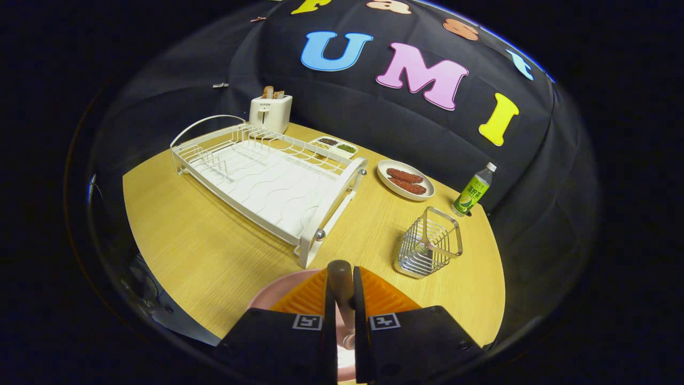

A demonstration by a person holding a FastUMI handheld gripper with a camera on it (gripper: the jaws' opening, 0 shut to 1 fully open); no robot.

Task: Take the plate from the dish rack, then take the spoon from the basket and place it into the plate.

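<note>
Gripper view, fingers (341, 299) clamped on spoon (340, 283) handle, above pink plate (283, 289), near basket (429, 243)

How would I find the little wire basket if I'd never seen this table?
Start at the big white dish rack on the wooden table. Look beside its near corner, ahead of the gripper, shut on a spoon handle. The wire basket stands there: shiny see-through metal, unlike the green bottle behind it.

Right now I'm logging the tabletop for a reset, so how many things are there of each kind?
Racks and baskets: 2, dish rack, wire basket
Dishes: 3, pink plate, sausage plate, divided tray
Toaster: 1
Bottle: 1
Spoon, clamped in the gripper: 1
Total: 8
</note>
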